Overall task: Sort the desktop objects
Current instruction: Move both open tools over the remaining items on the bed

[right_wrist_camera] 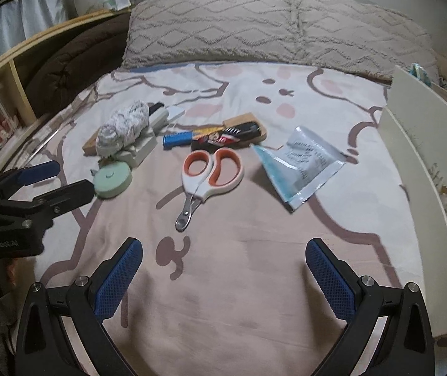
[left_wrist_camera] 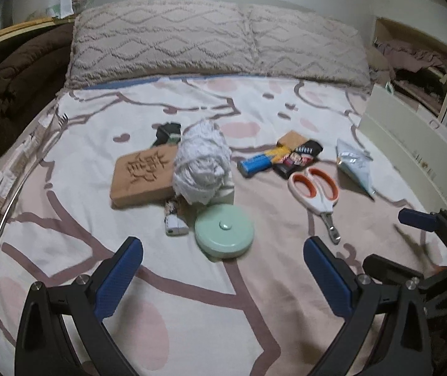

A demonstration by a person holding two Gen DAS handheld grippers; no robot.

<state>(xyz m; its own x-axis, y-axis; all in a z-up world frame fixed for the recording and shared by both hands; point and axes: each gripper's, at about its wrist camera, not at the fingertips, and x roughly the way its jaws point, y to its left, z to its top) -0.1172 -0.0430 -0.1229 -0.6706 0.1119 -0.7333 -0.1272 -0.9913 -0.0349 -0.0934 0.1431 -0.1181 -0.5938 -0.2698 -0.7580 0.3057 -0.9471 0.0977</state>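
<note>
Right tongs point(right_wrist_camera: 223, 269) agape, scissors point(right_wrist_camera: 206, 175) just ahead

Right claw point(right_wrist_camera: 223, 269): we hold it wide apart above the bed point(right_wrist_camera: 239, 282), gripping nothing.
Scissors point(right_wrist_camera: 206, 178): flat, just ahead of us.
Foil pouch point(right_wrist_camera: 304, 166): right of them.
Left claw point(right_wrist_camera: 57, 181): beside the green disc point(right_wrist_camera: 112, 180).

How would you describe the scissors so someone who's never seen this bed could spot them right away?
Start at the two pillows at the head of the bed, then come down the pink bedspread to the clutter. The scissors lie nearest the right gripper, the only thing with orange-lined white handles.
</note>
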